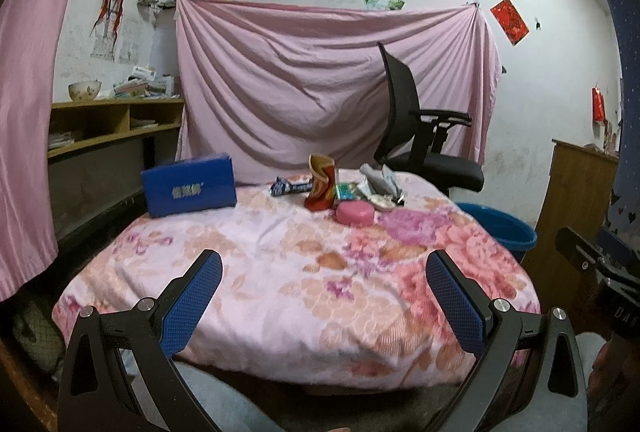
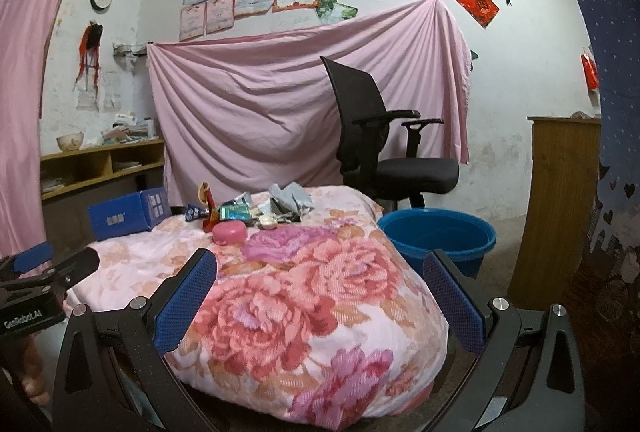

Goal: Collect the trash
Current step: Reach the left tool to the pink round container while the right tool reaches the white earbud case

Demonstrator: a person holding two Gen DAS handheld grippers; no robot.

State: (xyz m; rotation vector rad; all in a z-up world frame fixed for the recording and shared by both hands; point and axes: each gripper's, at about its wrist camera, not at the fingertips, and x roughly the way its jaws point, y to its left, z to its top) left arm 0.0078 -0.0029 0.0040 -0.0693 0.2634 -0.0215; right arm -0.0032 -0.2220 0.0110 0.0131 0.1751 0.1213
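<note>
A heap of trash lies at the far end of the flowered blanket [image 1: 280, 272]: a crushed red can [image 1: 321, 188], a dark snack wrapper [image 1: 290, 186], a green packet [image 1: 346, 191], crumpled grey wrappers [image 1: 380, 182] and a pink round lid [image 1: 355, 213]. The right wrist view shows the same heap: the can [image 2: 209, 210], the pink lid [image 2: 229, 233], the grey wrappers [image 2: 290, 200]. A blue basin [image 2: 436, 236] stands on the floor right of the blanket, and shows in the left wrist view too [image 1: 500, 228]. My left gripper [image 1: 323, 270] and right gripper [image 2: 320, 268] are open, empty, well short of the heap.
A blue box [image 1: 189, 190] stands at the blanket's far left. A black office chair [image 2: 384, 144] is behind the heap, before a pink sheet [image 1: 320, 80]. A wooden shelf [image 1: 112, 120] is at left, a wooden cabinet [image 2: 560, 200] at right.
</note>
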